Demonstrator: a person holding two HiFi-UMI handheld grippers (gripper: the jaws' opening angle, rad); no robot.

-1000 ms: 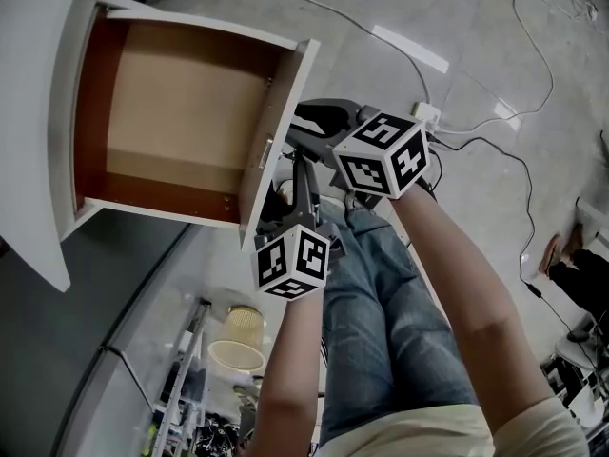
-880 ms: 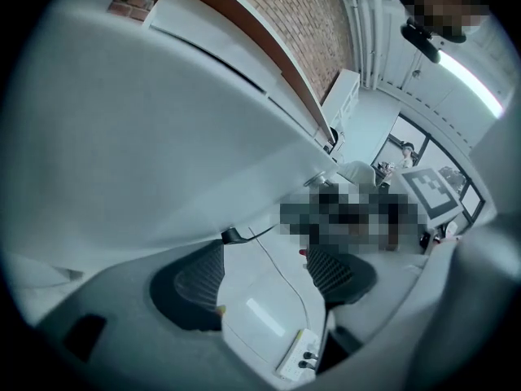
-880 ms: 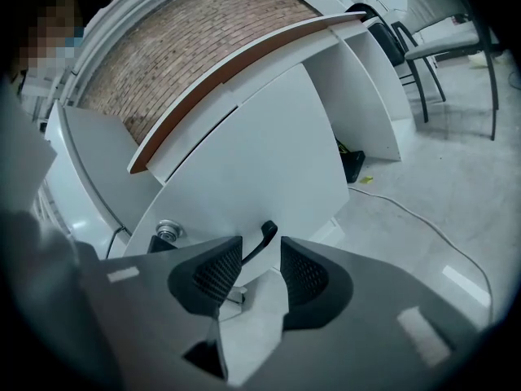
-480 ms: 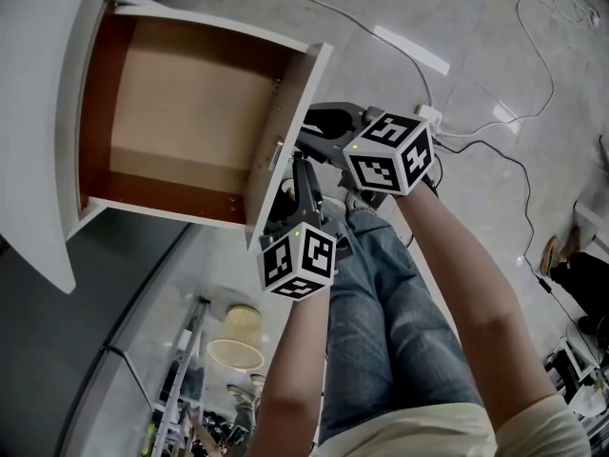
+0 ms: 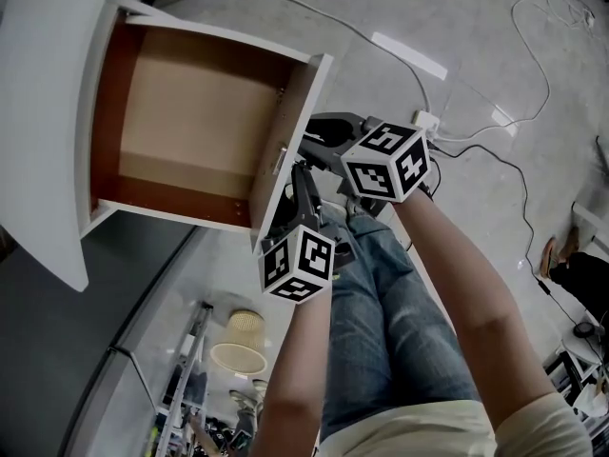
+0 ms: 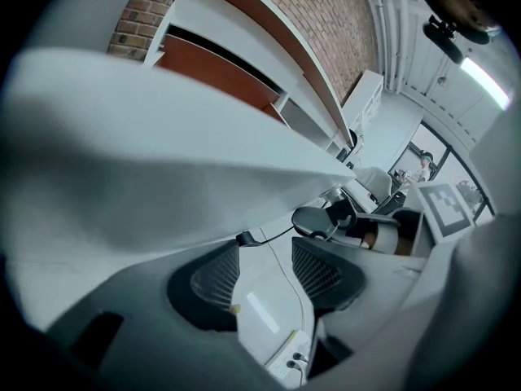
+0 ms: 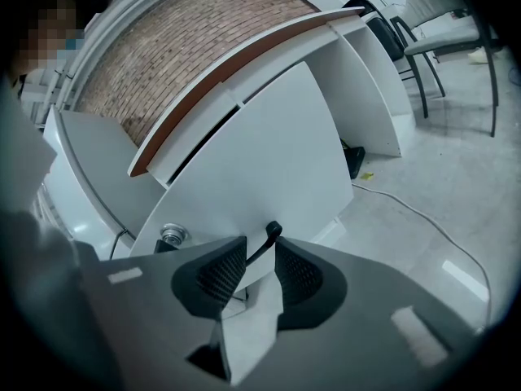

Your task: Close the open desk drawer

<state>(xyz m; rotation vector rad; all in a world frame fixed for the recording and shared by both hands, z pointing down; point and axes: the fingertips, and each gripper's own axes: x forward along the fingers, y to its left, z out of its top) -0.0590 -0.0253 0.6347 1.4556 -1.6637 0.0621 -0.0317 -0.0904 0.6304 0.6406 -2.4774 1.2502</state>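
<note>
No legible text in any view

No word, number, brand or sign can be read anywhere in the scene. The left marker cube (image 5: 298, 263) and the right marker cube (image 5: 385, 163) carry only black-and-white square code patterns on their faces, which do not spell out letters or digits.

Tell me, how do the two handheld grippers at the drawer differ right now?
The right gripper has the drawer's black handle between its jaws; the left gripper has only floor between its own. The left gripper's jaws stand wider apart than the right gripper's. Shared: both are closing, neither visibly pressing on anything yet, and both sit at the white drawer front.
</note>
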